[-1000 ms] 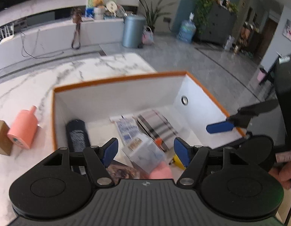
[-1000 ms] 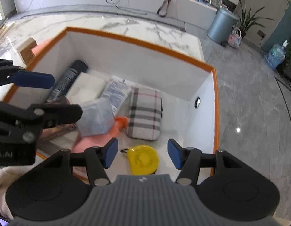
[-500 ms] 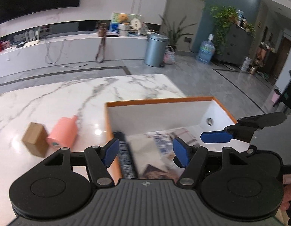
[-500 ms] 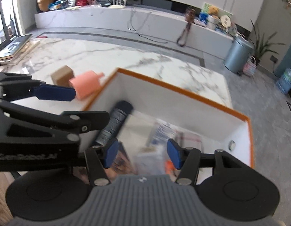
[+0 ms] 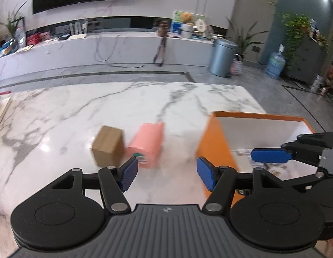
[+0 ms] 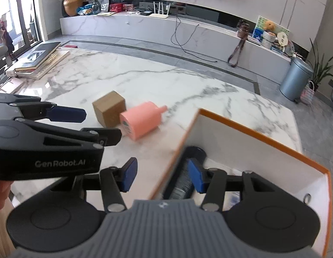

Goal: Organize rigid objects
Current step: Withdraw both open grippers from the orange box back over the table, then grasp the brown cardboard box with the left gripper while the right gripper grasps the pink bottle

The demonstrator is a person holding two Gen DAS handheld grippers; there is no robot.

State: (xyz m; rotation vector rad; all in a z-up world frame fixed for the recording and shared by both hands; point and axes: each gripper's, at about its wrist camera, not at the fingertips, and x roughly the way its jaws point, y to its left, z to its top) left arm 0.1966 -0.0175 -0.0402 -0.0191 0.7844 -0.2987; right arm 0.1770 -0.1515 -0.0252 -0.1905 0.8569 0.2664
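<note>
A brown cardboard box (image 5: 108, 146) and a pink cylinder with a small spout (image 5: 147, 146) lie side by side on the marble table, just ahead of my left gripper (image 5: 165, 173). Its jaws are closing with nothing between them. To the right stands the white bin with an orange rim (image 5: 252, 115). My right gripper (image 6: 162, 174) hovers over the bin's near left wall (image 6: 252, 133), jaws closing and empty. A dark cylinder (image 6: 188, 172) lies inside the bin below it. In the right wrist view the box (image 6: 109, 111) and pink cylinder (image 6: 140, 119) touch each other.
A stack of books (image 6: 37, 62) rests at the table's far left corner. Beyond the table are grey floor, a long low marble shelf (image 5: 123, 49) with cables, and a metal waste bin (image 5: 222, 58). Open marble (image 5: 80, 111) lies around the two loose objects.
Both grippers have swung left, away from above the bin's contents toward the table with the box and pink cylinder. Both pairs of jaws have narrowed, the right one more.
</note>
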